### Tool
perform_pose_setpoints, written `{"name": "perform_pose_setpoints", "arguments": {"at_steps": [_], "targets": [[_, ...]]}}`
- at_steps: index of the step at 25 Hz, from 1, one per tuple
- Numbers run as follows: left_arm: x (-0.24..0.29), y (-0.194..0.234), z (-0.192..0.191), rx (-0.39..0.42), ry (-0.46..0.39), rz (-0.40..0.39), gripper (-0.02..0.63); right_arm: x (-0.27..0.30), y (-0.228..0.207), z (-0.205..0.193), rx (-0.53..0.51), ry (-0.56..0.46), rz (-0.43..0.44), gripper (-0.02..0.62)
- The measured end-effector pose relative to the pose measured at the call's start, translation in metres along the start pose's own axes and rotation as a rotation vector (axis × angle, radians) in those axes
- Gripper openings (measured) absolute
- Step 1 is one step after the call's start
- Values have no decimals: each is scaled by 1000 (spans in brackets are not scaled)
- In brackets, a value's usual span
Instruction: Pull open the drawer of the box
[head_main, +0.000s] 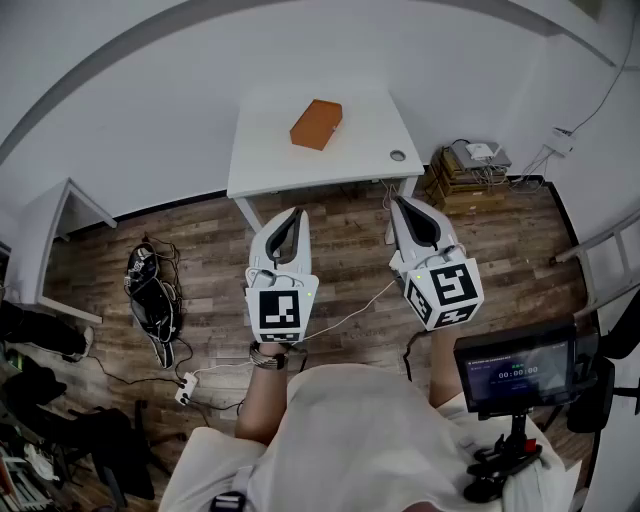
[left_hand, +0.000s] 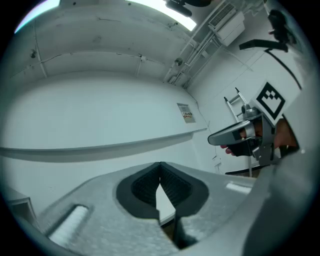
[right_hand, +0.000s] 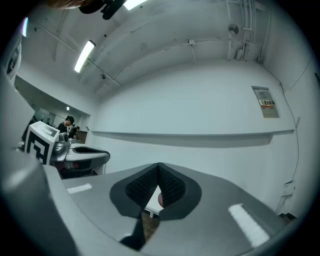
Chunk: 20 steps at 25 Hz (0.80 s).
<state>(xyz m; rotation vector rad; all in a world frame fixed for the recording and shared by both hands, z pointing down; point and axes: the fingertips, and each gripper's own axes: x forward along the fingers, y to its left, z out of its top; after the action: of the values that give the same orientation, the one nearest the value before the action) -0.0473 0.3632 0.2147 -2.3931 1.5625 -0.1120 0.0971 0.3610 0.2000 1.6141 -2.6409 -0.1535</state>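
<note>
An orange-brown box (head_main: 316, 124) lies on the white table (head_main: 270, 165), toward its far edge; no drawer front can be made out from here. Both grippers hang in the air over the wooden floor, short of the table's near edge. My left gripper (head_main: 293, 213) (left_hand: 160, 167) is shut, its tips meeting with nothing between them. My right gripper (head_main: 398, 200) (right_hand: 159, 167) is shut and empty as well. Each gripper view looks mostly at the white wall, with a sliver of the table below the jaws. The right gripper (left_hand: 240, 135) also shows in the left gripper view.
A cable hole (head_main: 398, 156) sits in the table's near right corner. A stack of wooden crates with devices (head_main: 465, 170) stands right of the table. Cables and a power strip (head_main: 152, 300) lie on the floor at left. A small screen on a stand (head_main: 515, 370) is at my right.
</note>
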Motion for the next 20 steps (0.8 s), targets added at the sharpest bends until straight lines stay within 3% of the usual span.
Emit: {"name": "perform_pose_setpoints", "arguments": {"at_steps": [20], "targets": [[0, 11, -13, -7, 37, -18, 6, 10, 7, -10, 13, 23, -33, 2]]}}
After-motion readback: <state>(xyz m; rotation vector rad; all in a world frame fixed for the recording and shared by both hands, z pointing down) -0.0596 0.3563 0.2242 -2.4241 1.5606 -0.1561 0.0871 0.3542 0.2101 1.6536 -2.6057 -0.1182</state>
